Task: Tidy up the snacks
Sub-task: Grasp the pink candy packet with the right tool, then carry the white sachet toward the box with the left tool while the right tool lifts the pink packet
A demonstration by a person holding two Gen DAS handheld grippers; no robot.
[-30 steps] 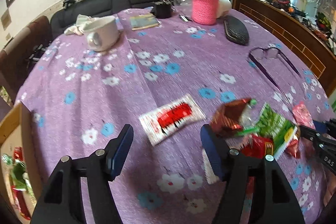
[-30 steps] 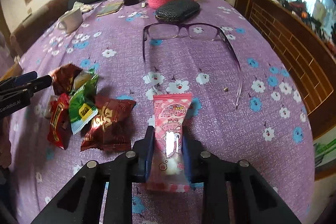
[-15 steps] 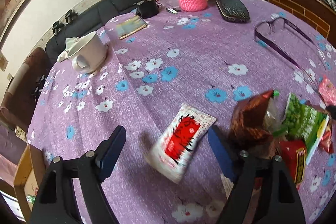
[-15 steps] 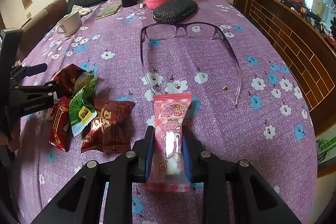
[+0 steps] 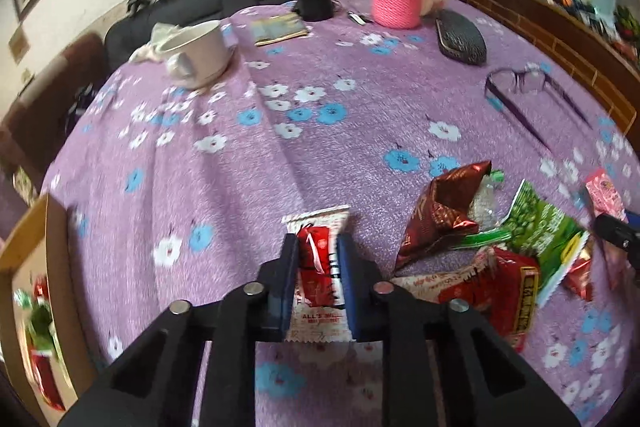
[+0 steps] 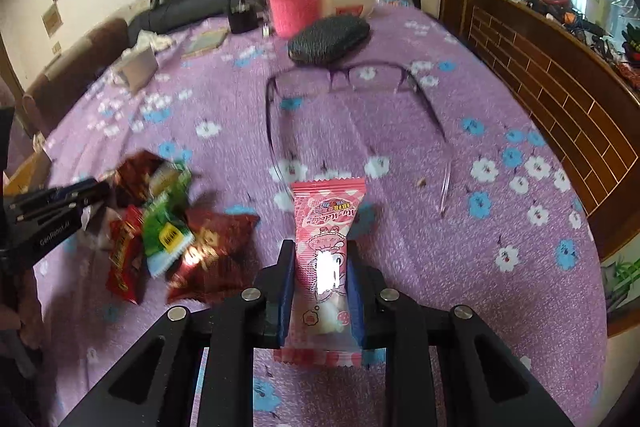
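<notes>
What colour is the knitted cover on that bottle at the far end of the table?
Bright pink. The knitted sleeve shows best in the right wrist view.

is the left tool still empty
No, the left tool has just closed on the red and white packet, whose ends stick out past its pads on the purple cloth.

Both grippers look like the same build: matte black frames with triangular cut-outs, and four round silver bolt heads can be seen across the top of each. The left gripper is fitted with dark blue pads on its fingers, and the same blue pads are seen on the right gripper. White "GenRobot.AI" lettering is printed along the side of the left one.
</notes>
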